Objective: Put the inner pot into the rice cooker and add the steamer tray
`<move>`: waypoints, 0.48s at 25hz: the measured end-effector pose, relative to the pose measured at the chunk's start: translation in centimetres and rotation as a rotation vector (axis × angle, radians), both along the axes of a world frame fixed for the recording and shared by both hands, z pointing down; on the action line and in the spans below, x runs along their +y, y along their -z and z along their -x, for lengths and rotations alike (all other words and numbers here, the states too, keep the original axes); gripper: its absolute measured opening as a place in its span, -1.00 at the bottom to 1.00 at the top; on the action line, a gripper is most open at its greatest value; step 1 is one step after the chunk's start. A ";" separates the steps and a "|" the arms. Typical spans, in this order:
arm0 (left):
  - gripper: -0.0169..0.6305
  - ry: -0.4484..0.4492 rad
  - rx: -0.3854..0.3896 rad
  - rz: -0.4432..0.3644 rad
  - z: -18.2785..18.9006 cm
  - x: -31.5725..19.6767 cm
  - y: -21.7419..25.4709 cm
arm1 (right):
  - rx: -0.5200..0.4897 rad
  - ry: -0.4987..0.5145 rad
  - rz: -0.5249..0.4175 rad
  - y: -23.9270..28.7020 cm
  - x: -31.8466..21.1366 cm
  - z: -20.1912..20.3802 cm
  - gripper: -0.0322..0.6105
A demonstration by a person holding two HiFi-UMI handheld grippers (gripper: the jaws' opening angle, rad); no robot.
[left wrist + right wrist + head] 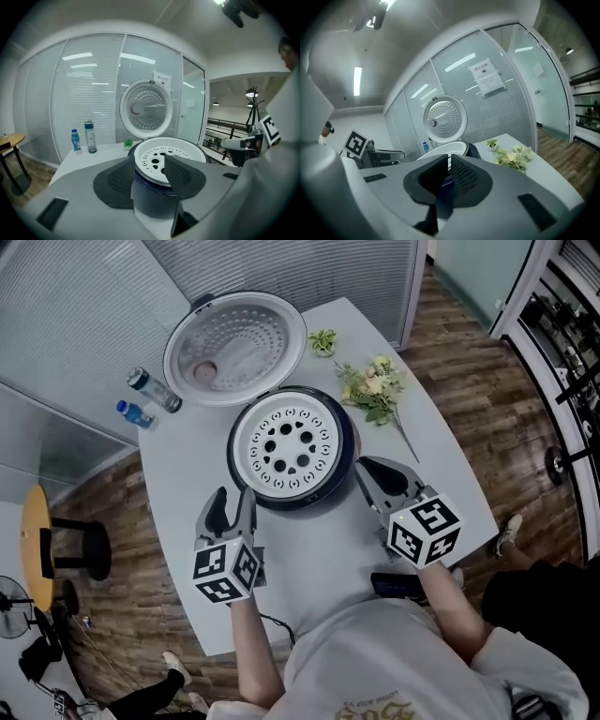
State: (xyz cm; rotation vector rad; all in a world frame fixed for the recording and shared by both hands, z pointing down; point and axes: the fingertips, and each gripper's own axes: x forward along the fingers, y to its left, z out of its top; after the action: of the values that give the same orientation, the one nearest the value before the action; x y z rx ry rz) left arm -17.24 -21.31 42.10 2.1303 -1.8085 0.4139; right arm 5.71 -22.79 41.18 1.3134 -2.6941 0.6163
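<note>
Left tool (234, 495) is hovering wide open, right tool (364, 467) nearly closed, both empty, just beside the dark-blue round rice cooker (352, 439), over open white table (319, 554).

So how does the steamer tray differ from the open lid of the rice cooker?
The steamer tray is white and lies flat in the cooker; the lid is silvery and stands open behind it. The tray has few, large holes; the lid has many fine dimples. Both are round.
</note>
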 end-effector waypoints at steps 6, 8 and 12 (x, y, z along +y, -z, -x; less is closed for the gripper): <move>-0.74 -0.060 0.088 -0.071 -2.2 3.6 1.4 | 0.060 -0.055 -0.059 2.0 2.6 0.4 -0.82; -0.87 -0.091 0.138 -0.085 -3.0 4.7 1.9 | 0.079 -0.084 -0.079 2.8 3.5 0.4 -0.82; -0.90 -0.126 0.197 -0.099 -3.7 6.5 2.1 | 0.119 -0.094 -0.085 3.1 6.0 0.6 -0.83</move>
State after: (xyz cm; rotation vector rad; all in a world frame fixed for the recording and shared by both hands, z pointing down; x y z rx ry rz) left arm -13.53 -14.80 39.99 2.2714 -1.6227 0.1392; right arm 5.07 -16.82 38.04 1.4552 -2.6017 0.4211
